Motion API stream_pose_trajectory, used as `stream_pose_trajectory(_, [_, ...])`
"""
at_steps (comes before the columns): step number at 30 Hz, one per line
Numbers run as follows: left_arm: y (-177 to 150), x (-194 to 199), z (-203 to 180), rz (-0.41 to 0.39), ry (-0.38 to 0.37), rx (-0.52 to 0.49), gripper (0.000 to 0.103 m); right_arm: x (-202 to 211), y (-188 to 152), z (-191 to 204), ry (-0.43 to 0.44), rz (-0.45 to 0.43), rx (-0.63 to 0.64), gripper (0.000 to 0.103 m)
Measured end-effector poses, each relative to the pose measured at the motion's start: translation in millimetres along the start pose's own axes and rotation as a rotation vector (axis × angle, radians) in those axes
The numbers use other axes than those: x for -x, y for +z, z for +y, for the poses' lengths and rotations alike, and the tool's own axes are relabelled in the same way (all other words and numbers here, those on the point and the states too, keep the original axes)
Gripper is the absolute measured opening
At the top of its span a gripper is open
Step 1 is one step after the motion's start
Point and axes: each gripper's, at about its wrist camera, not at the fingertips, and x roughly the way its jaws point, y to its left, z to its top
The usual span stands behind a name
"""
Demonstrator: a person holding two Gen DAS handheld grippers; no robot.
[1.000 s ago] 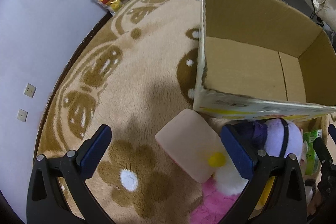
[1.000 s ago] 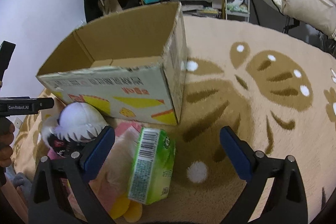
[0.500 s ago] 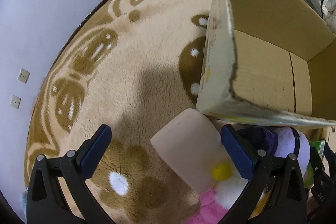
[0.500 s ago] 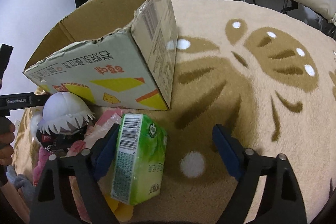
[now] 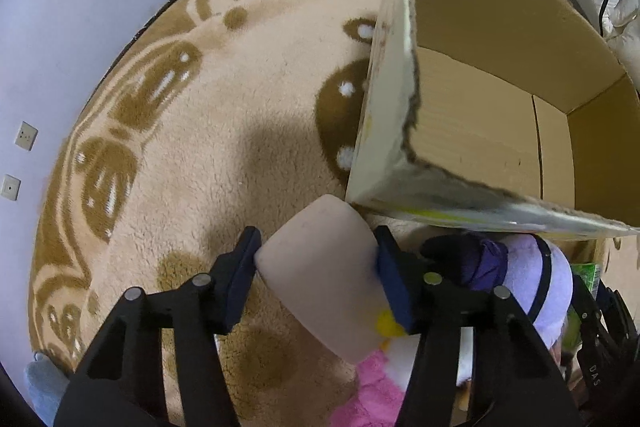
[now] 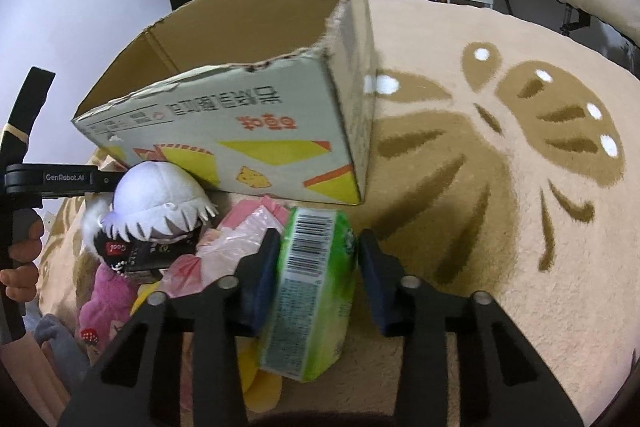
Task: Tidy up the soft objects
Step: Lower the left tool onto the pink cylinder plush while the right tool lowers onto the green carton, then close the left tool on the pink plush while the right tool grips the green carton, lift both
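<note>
Left wrist view: left gripper (image 5: 316, 269) closing, both blue pads pressed on a pale pink foam block (image 5: 320, 275) lying on the beige patterned rug (image 5: 200, 147), just beside the near corner of the open cardboard box (image 5: 472, 123). Purple-and-white plush doll (image 5: 520, 267) beside it. Right wrist view: right gripper (image 6: 318, 267) closing, pads against a green tissue pack (image 6: 312, 291) on the rug, just before the box; pink plastic bag (image 6: 236, 247) alongside.

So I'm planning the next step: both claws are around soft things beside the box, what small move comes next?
Probably finish closing, then lift. The left claw is closing on the beige pad, the right claw on the green pack, and the cardboard box looks empty.
</note>
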Motion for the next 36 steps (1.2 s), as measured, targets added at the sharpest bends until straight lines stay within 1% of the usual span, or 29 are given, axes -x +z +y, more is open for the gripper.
stream_pose_trajectory(5, [-9, 9, -5, -0.017, 0.007, -0.019, 0.045, 5, 1, 13, -0.011, -0.011, 0.039, 0.035])
stream_pose_trajectory(8, [-12, 16, -3, -0.035, 0.008, -0.004, 0.044, 14, -1, 17, -0.016, -0.033, 0.043, 0.034])
stream_pose_trajectory(12, [-18, 30, 5, -0.083, 0.059, 0.032, 0.044, 27, 1, 14, -0.017, -0.071, 0.039, 0.034])
stream_pose_trajectory(17, [-24, 48, 14, -0.129, 0.047, 0.073, 0.043, 46, -3, 15, -0.013, -0.127, 0.037, 0.034])
stream_pose_trajectory(20, [-24, 62, 16, -0.191, 0.071, 0.065, 0.043, 59, -6, 14, -0.010, -0.166, 0.035, 0.034])
stream_pose_trajectory(26, [-30, 94, 19, -0.319, 0.111, 0.040, 0.043, 89, 3, 15, -0.016, -0.262, 0.042, 0.033])
stream_pose_trajectory(29, [-37, 121, 17, -0.420, 0.101, 0.028, 0.043, 103, 7, 19, -0.004, -0.297, 0.047, 0.033])
stream_pose_trajectory(33, [-43, 152, 13, -0.534, 0.099, -0.005, 0.043, 119, 15, 26, 0.017, -0.342, 0.057, 0.033])
stream_pose_trajectory(36, [-47, 170, 10, -0.590, 0.081, -0.027, 0.044, 130, 25, 31, 0.035, -0.379, 0.061, 0.033])
